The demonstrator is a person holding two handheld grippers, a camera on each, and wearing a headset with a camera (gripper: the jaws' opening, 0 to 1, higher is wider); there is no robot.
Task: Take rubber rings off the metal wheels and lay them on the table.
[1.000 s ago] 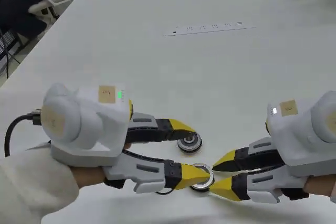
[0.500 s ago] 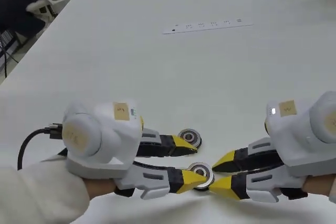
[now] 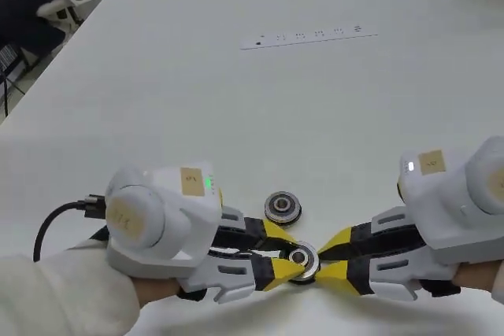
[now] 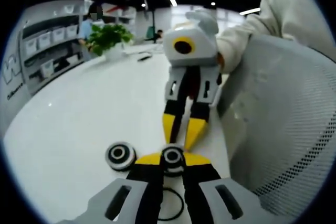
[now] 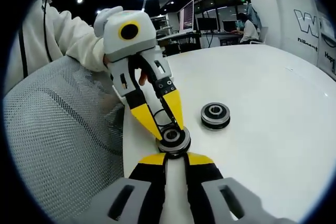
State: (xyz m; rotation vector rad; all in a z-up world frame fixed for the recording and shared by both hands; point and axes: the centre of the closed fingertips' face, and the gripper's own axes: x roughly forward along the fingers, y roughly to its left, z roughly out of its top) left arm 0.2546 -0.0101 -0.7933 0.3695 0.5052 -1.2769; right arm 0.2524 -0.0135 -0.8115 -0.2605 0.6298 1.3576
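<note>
Nearest the person, 1 loose ring lies flat on the table beneath the left gripper, whose jaws are clamped on the near wheel. The right gripper meets that wheel head-on with its jaws almost together at the rim, but a hold on the rubber ring cannot be confirmed. Judged step: stripping this wheel, which next calls for a firm pinch and an outward peel; the 2nd wheel sits just beyond.

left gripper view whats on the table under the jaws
A thin black rubber ring lies flat on the white table beneath the left gripper; its jaws cover parts of the loop. Ahead, the tips flank a metal wheel.
</note>
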